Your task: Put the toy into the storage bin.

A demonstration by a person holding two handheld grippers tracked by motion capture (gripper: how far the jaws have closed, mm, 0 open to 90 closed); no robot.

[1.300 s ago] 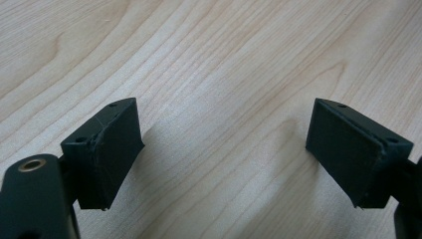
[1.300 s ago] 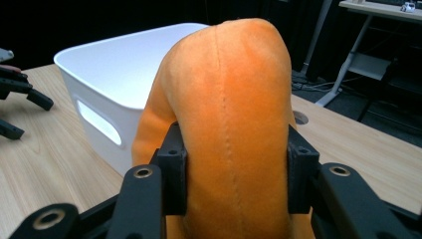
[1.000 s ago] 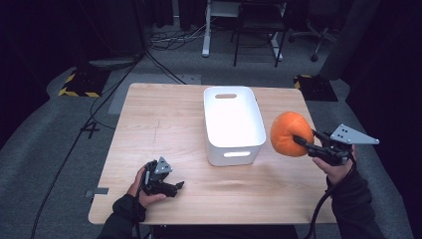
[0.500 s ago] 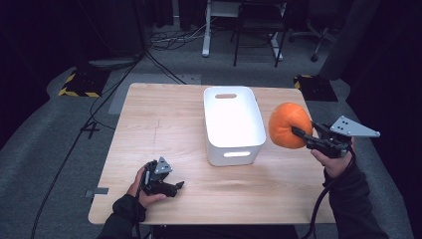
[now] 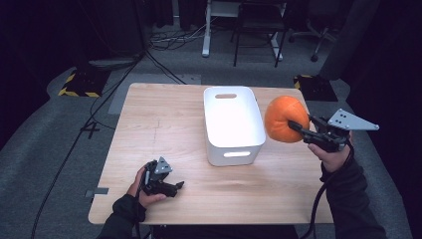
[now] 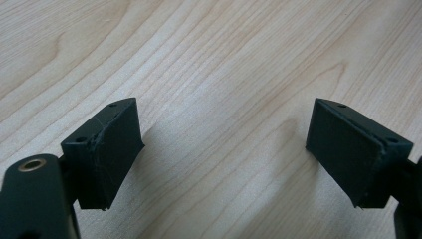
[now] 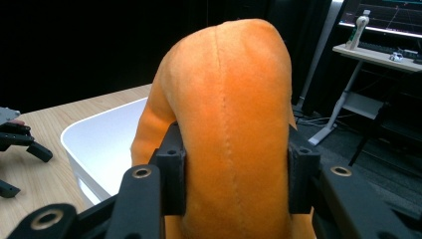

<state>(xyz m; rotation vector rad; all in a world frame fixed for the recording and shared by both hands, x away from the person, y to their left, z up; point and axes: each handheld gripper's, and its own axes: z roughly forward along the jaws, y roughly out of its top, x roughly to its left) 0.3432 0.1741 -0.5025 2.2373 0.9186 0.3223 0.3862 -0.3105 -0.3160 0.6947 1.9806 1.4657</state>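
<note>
An orange plush ball (image 5: 284, 118) hangs in the air just right of the white bin (image 5: 233, 125), above the table's right side. My right gripper (image 5: 297, 128) is shut on it, its jaws squeezing the soft orange plush ball (image 7: 231, 124) from both sides. The white bin (image 7: 104, 144) lies beyond and to the left in the right gripper view, and looks empty. My left gripper (image 5: 178, 187) rests low on the wooden table (image 5: 164, 119) near the front left, open. Its jaws stand wide apart over bare wood (image 6: 224, 124) with nothing between them.
The table sits on grey floor with cables (image 5: 79, 134) trailing at the left. A chair and desk legs (image 5: 259, 30) stand beyond the far edge. In the right gripper view a desk with a bottle (image 7: 359, 25) stands at the right.
My right gripper has carried the orange plush ball up and a little left, nearer the bin's right rim. The left gripper has stayed put.
</note>
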